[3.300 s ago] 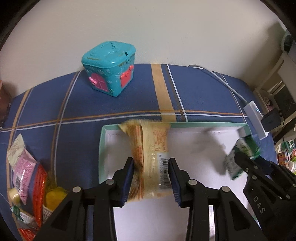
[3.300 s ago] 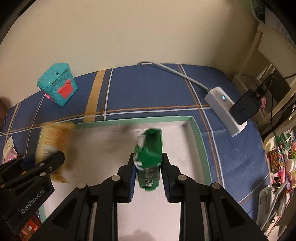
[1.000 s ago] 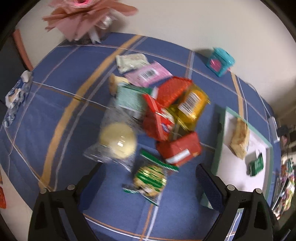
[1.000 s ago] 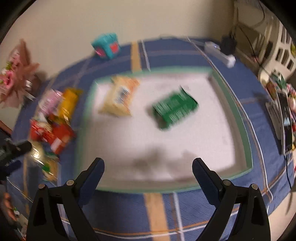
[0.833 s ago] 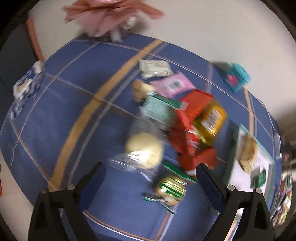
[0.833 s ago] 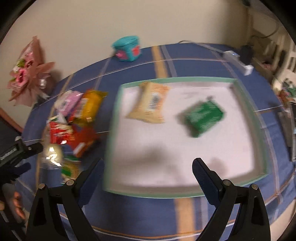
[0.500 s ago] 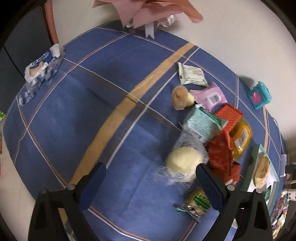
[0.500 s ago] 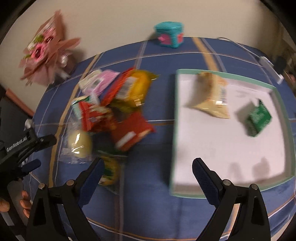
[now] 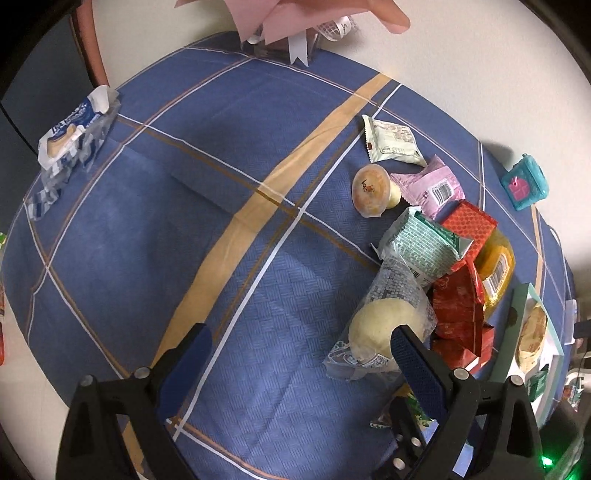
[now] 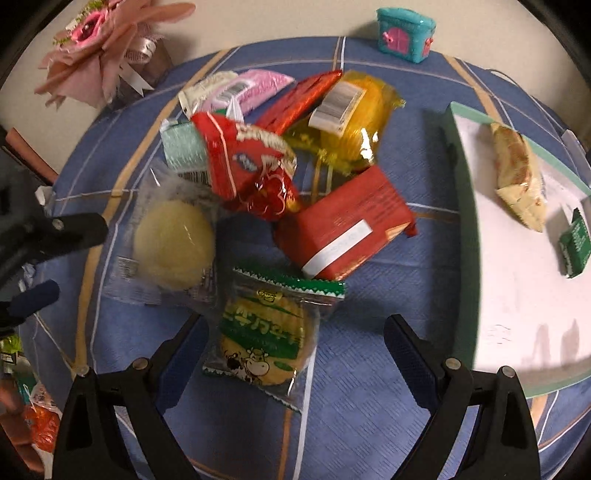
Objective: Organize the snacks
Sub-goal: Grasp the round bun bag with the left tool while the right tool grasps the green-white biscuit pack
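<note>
A heap of snack packs lies on the blue checked cloth: a clear-wrapped round bun point(image 10: 173, 245) point(image 9: 384, 325), a green cracker pack point(image 10: 266, 334), a red box point(image 10: 345, 229), a red bag point(image 10: 251, 170) and a yellow pack point(image 10: 347, 122). The green-rimmed white tray point(image 10: 458, 206) at right holds a beige wrapped pastry point(image 10: 517, 177) and a small green pack point(image 10: 574, 242). My right gripper point(image 10: 295, 343) hangs open above the cracker pack. My left gripper point(image 9: 299, 350) is open over bare cloth, its right finger beside the bun.
A pink bouquet point(image 10: 99, 48) and a teal toy box point(image 10: 404, 33) stand at the back by the wall. A blue-white wrapped pack point(image 9: 70, 136) lies alone at the cloth's far left. A pudding cup point(image 9: 371, 190), a pink pack point(image 9: 432, 186) and a pale pack point(image 9: 393, 144) lie behind the heap.
Both grippers let go of the pastry and the green pack in the tray, opened and swung left. The right one has dropped closer to the heap; the left one faces the cloth left of it.
</note>
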Demonstrator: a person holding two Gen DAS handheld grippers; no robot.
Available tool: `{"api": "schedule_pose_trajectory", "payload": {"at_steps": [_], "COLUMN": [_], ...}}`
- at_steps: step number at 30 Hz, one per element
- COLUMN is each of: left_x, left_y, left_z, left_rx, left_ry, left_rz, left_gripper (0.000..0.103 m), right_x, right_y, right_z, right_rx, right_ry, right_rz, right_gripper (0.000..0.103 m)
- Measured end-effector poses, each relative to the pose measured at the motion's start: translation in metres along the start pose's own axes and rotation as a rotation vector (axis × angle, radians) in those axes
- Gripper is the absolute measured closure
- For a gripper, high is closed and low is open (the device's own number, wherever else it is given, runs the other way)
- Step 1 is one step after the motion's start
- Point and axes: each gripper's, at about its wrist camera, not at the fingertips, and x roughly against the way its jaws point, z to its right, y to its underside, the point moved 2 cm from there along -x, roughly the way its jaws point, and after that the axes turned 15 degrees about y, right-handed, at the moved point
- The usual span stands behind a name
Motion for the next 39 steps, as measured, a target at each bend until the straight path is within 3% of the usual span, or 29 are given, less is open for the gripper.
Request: {"api": "schedule_pose_trajectory", "payload": {"at_steps": [7,11,17,21,23,28,34,39], "left_x": [-0.006,-0.012,-0.028,-0.036,-0.042,-0.050,-0.042,-0.017], "left_y": [-0.001,-0.001,0.002,0.005,0.006,0.010,0.010,0.002], "left_z": [0.012,0.025,0.044,0.050,0.050,0.049,0.048,0.048], "left_rx": [-0.046,-0.078,-0.132,-0.158,-0.159,-0.149,-0.144,-0.130], "left_ry": [0.026,0.053,0.064,0.063,0.064,0.066,0.061,0.081], "left_rz": [-0.014,-0.028,-0.056,-0.067,-0.082,-0.106,-0.093,-0.031], "left_gripper": [0.004,0.004,0.004,0.015,0.018,0.042,0.045,0.046], "right_x": [-0.007,-0.008,-0.007,-0.001,0.000,0.011,0.030,0.055], "right_y": [-0.001,-0.001,0.001,0.009,0.012,0.021,0.020,0.016], "right_z": [-0.006,0.010,0.024,0.029,0.030,0.040,0.047,0.056], "right_rx": [0.043,0.019,0.020,0.036,0.044,0.055,0.036,0.017], "right_ry": [0.067,0.103,0.097,0.091,0.088,0.092,0.058,0.025], "right_rz": [0.002,-0.011,-0.037,-0.050,-0.056,-0.062,-0.050,-0.003], "right_gripper": [0.007,0.007,0.032,0.048,0.050,0.052,0.052,0.052]}}
